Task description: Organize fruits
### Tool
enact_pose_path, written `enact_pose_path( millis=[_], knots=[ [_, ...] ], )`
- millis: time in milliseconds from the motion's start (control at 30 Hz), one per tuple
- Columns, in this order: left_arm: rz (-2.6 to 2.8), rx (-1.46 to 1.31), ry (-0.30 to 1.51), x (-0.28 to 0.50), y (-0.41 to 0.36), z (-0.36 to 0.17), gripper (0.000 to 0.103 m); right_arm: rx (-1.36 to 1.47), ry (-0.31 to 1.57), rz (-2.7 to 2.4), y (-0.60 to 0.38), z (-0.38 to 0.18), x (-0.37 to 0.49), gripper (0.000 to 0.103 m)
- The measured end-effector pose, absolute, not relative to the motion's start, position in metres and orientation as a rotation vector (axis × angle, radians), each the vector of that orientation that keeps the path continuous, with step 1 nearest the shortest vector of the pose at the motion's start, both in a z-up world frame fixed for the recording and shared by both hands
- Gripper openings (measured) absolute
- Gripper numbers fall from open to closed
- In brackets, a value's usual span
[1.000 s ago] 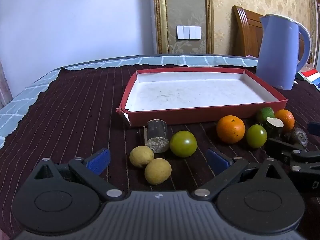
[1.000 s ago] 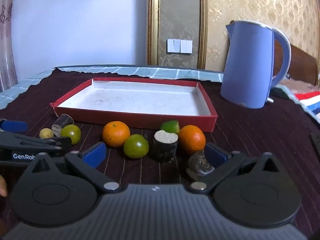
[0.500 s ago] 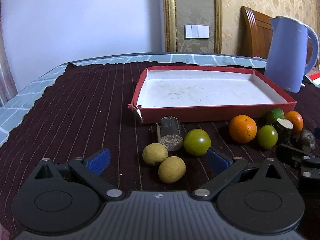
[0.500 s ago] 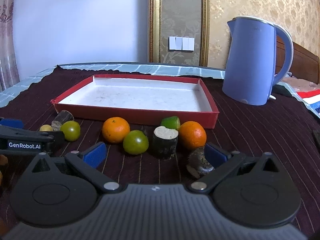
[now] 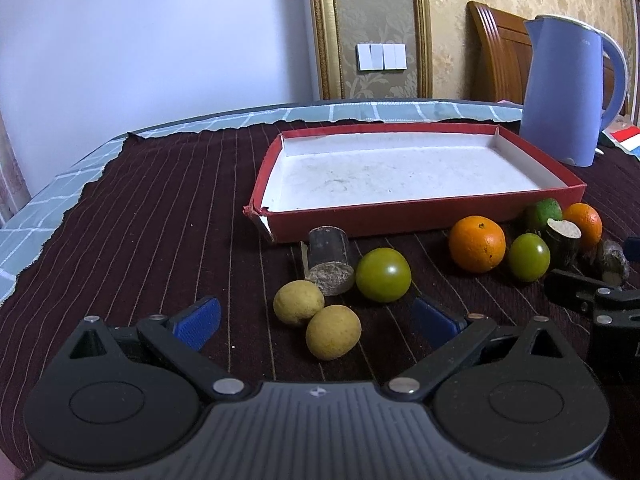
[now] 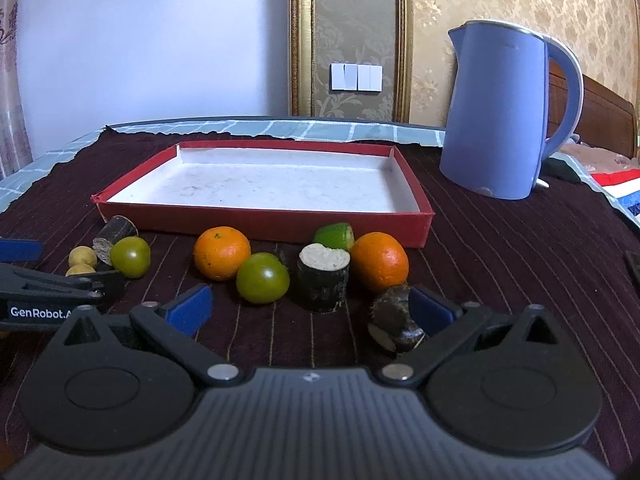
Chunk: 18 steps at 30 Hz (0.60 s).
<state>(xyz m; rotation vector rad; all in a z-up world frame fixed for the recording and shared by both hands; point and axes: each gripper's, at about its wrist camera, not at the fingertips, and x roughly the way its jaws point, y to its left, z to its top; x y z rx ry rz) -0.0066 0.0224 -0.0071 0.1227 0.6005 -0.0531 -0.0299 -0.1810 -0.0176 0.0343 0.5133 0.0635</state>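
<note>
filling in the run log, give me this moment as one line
left gripper: open, empty, yellow fruits between fingers | right gripper: open, empty | red tray: no fruit inside

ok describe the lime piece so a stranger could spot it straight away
Find the red tray; fruit lies along its near wall. Toward the right end, the lime piece sits against that wall, behind the pale-topped dark stub. It is the only cut green fruit.

Two oranges [image 6: 222,253] [image 6: 379,262], two green tomatoes [image 6: 262,283] [image 6: 130,256], two yellow fruits [image 5: 298,302] [image 5: 333,332] (small), one lime [image 6: 334,235].
</note>
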Motion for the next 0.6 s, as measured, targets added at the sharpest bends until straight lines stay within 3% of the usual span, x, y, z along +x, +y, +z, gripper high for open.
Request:
enact_pose_path(
  millis=[100,200,600],
  knots=[
    [-0.056,0.127,0.587,-0.0079,0.0221,-0.0061,0.103,0.033,0.519,0.066,-0.1798,-0.0182,-0.0285,0.103],
    [-0.063,0.125,0.586,-0.0081,0.0218,-0.0060,0.103,0.038,0.523,0.069,-0.1803,-0.0188,-0.0276,0.093],
    [-0.070,0.111,0.604,-0.0054,0.0250,-0.0086,0.103,0.028,0.526,0.064,-0.1811,-0.0189,-0.0275,0.092]
  ],
)
